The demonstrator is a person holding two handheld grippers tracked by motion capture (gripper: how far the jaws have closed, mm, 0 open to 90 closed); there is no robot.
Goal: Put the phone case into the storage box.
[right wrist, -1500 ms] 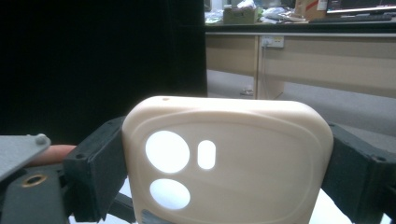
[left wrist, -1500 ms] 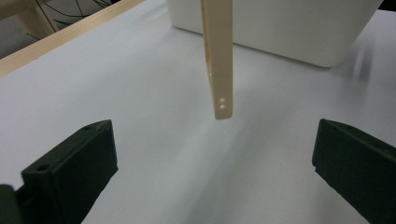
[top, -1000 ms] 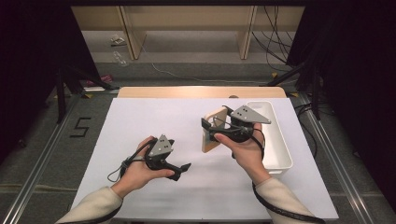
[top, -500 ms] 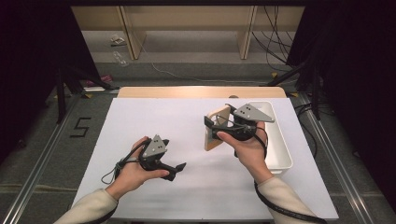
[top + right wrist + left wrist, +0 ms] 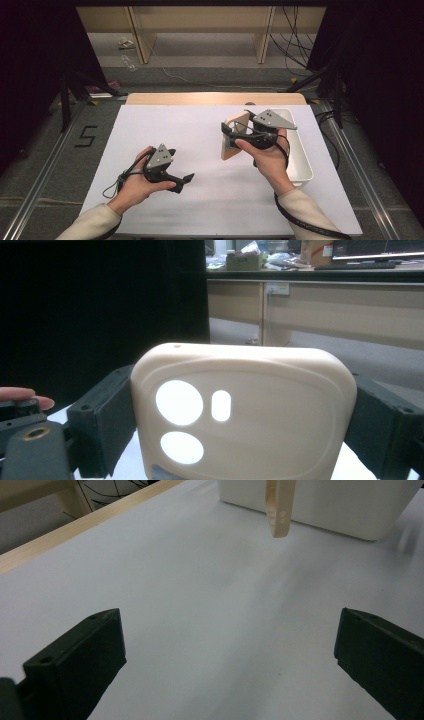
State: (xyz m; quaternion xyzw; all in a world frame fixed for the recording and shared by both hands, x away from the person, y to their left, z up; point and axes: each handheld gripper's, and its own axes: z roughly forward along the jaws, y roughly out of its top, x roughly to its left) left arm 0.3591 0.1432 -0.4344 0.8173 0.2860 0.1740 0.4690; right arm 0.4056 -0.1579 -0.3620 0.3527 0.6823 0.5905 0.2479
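I have the right gripper [image 5: 231, 136] clamped across the sides of the cream phone case [image 5: 235, 135], lifted off the table just left of the white bin [image 5: 300, 165]. My left gripper [image 5: 186, 178] hangs released and empty, further left of the bin. I judge the case's smooth edges could slip, so I keep the squeeze even and the case upright as I carry it.

A lab or office workroom set up for recording; a white-topped table [image 5: 165, 125] stands between black curtains [image 5: 380, 75] and aluminium floor rails [image 5: 47, 165]; cables [image 5: 295, 35] trail over grey carpet; a taped numeral [image 5: 86, 136] marks the floor; desks with a monitor [image 5: 377, 247] and clutter stand beyond.
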